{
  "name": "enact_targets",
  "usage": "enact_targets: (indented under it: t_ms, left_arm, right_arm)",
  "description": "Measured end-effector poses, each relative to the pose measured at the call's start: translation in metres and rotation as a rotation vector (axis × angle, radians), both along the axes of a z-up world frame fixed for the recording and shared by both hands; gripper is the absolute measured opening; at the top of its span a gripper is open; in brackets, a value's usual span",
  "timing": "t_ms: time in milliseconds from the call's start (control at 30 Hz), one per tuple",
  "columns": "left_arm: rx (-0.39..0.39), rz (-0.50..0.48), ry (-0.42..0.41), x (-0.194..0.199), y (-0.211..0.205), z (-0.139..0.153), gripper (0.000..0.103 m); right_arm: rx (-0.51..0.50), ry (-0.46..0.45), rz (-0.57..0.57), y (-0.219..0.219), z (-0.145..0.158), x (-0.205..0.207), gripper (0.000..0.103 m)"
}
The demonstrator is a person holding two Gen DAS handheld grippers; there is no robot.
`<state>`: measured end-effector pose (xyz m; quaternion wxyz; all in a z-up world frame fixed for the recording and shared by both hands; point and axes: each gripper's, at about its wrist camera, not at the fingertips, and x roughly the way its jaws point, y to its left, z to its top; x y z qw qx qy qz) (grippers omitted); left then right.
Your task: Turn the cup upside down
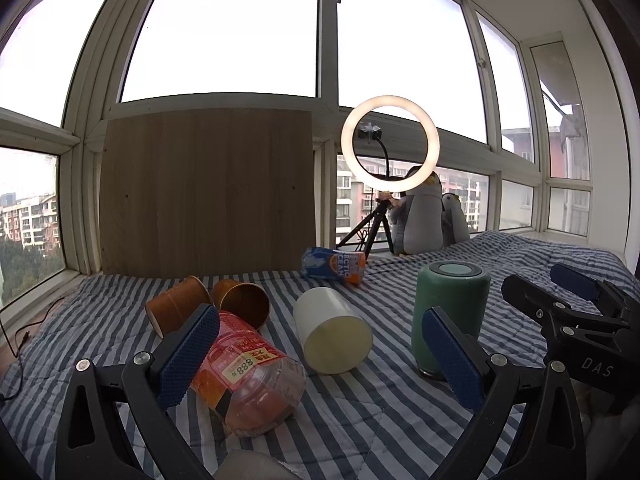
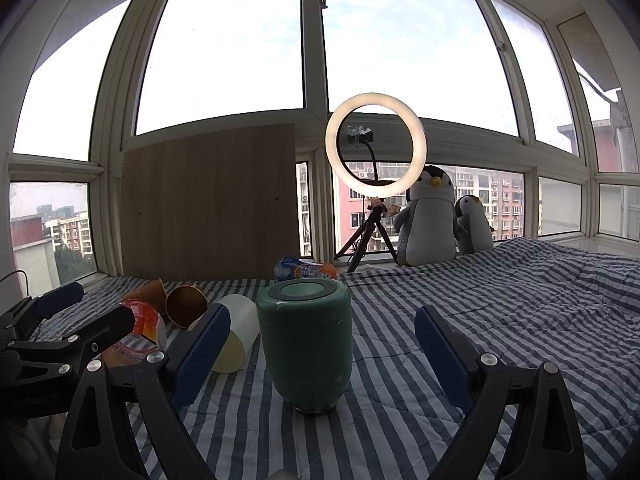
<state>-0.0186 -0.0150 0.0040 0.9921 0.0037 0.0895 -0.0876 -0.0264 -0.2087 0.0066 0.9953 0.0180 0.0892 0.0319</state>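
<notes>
the green cup stands on the striped blanket, narrower end down and flat dark-rimmed end up; whether that upper end is a lid or a base cannot be told. in the right wrist view it sits between the blue pads of the right gripper, nearer the left pad, touching neither. that gripper's jaws stand wide apart and hold nothing. the left gripper is likewise spread wide and empty, its pads framing a cream cup that lies on its side with its mouth toward the camera. a plastic jar with a red label lies on its side just beside the left pad, and two brown paper cups lie tipped over behind it. a blue and orange packet rests farther back. near the window stand a lit ring light on a tripod and two plush penguins, with a wooden board leaning against the glass.
</notes>
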Motion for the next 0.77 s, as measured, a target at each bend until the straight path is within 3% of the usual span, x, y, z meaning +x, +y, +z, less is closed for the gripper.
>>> enact_targets:
  t_ms: [767]
  left_arm:
    - [0.007,-0.001,0.007,0.0008,-0.0019,-0.0001,0.103]
  right_arm:
    - [0.001,0.001,-0.001,0.0005,0.0002,0.0001,0.092]
